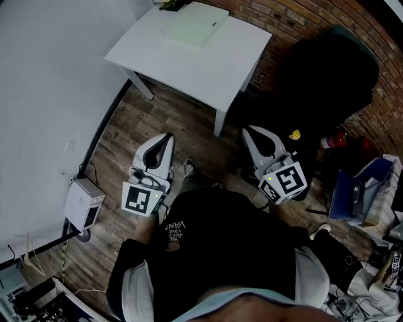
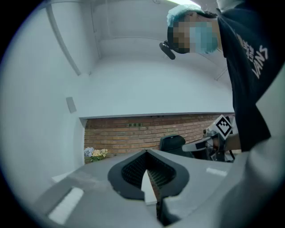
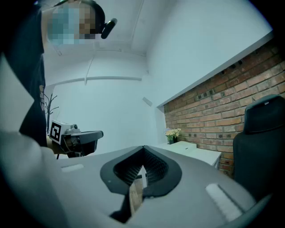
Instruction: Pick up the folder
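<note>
The folder (image 1: 192,28), flat and pale green-white, lies on the far part of a white table (image 1: 208,72) in the head view. Both grippers are held level near the person's body, above the wooden floor and short of the table. My left gripper (image 1: 167,136) is shut with nothing in it, and its jaws meet at one line in the left gripper view (image 2: 146,153). My right gripper (image 1: 248,131) is also shut and empty (image 3: 143,150). In the right gripper view the table (image 3: 202,154) shows ahead to the right, by the brick wall.
A black office chair (image 1: 327,69) stands right of the table against the brick wall (image 1: 296,16). A vase of flowers (image 3: 173,132) sits at the table's far end. A white box (image 1: 82,202) with cables lies on the floor at left. A blue bag (image 1: 356,192) and clutter are at right.
</note>
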Motion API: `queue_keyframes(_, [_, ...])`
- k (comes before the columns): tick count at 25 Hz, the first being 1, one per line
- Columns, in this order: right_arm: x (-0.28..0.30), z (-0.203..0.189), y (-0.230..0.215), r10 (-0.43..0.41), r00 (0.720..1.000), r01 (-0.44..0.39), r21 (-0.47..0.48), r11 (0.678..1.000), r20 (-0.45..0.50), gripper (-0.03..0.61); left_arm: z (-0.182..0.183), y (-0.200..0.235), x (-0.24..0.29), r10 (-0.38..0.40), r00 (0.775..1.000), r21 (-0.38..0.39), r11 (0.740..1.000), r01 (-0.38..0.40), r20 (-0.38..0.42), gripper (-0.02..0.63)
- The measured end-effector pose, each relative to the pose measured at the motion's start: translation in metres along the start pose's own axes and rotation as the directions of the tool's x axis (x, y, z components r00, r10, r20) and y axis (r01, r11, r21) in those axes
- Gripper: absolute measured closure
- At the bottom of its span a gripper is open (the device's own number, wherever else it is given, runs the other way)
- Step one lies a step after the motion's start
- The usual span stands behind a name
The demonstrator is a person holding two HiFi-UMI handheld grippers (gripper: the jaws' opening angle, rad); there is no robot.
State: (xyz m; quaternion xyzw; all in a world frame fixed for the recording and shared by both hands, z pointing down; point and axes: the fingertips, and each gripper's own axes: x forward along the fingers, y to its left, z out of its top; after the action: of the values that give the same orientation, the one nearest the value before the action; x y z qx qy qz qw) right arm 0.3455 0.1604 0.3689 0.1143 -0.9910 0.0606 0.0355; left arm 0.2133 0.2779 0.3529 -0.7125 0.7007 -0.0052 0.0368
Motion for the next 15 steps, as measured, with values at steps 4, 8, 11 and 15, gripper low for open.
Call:
queue_keyframes(4, [0.001,0.0,0.0,0.013,1.0,-0.013,0.022,1.0,0.007,0.581,-0.003,0.001,-0.001,0.019,1.0,-0.012,1.0,-0.019,-0.005,0.614])
queue_keyframes(8, [0.005,0.003,-0.004,0.021,1.0,-0.022,0.067,0.997,0.023,0.58,-0.007,0.007,-0.001,0.045,0.999,-0.028,0.999,-0.045,0.001,0.614])
queue_keyframes(11, [0.014,0.005,-0.005,0.019,1.0,-0.021,0.066,0.998,0.02,0.58,-0.013,0.017,0.002,0.038,0.999,-0.048,0.998,-0.038,-0.007,0.614])
queue_keyframes(15, [0.032,0.008,-0.006,0.005,1.0,-0.006,0.081,0.997,0.017,0.58,-0.01,0.039,0.015,0.013,1.0,-0.042,0.999,-0.013,0.006,0.614])
